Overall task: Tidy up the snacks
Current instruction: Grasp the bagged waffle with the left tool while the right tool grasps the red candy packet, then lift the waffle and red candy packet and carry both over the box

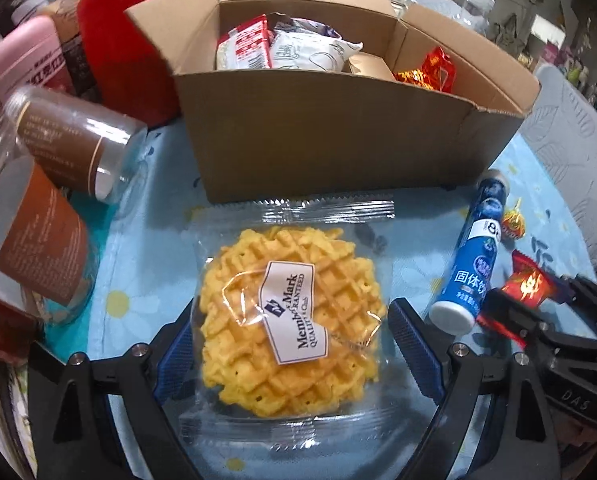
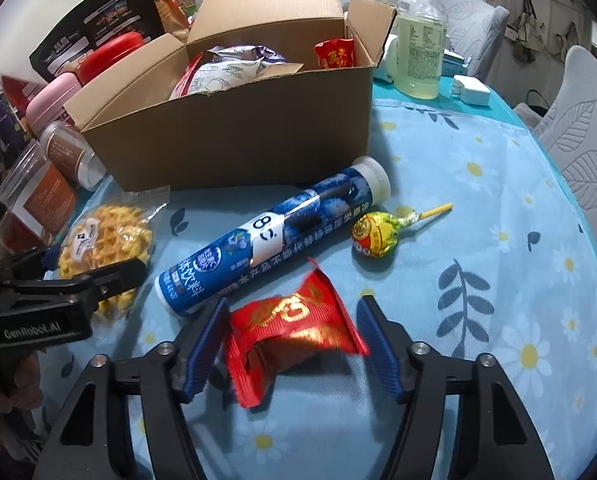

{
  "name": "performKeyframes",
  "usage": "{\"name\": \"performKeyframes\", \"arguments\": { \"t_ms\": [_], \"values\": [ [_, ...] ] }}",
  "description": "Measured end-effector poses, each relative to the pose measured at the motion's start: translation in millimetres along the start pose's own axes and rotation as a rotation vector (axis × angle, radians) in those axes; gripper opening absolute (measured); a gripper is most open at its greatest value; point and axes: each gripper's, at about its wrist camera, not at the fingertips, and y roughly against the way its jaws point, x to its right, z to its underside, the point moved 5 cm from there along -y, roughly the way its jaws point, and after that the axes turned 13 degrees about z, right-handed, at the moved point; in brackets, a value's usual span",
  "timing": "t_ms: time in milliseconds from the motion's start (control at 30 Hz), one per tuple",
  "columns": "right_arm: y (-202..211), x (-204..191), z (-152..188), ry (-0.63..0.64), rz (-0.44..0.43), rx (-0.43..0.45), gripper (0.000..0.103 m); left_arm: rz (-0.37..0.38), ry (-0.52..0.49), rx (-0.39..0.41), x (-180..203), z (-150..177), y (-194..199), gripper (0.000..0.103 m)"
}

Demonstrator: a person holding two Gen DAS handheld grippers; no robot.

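Left gripper (image 1: 290, 332) fingers apart – straddling clear-wrapped yellow waffle (image 1: 290, 316). Right gripper (image 2: 292, 344) fingers apart – around crinkled red foil candy (image 2: 294, 326), pads not pressing.

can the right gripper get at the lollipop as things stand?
Probably yes. The lollipop lies loose on the tablecloth just beyond the right gripper, nothing on top of it. But the red candy sits between the gripper's jaws, and the blue tube lies close beside the lollipop.
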Motion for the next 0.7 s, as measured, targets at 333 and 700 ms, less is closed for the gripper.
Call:
{"name": "performKeyframes", "arguments": {
  "t_ms": [333,700],
  "values": [
    [7,1,8,0.01,-0.006,0.021,0.046,0.016,-0.032,0.015,8,4,6,0.08],
    [26,0,34,0.033,-0.024,0.024,0.045,0.074,-0.085,-0.036,35,39,26,0.078]
  ]
}}
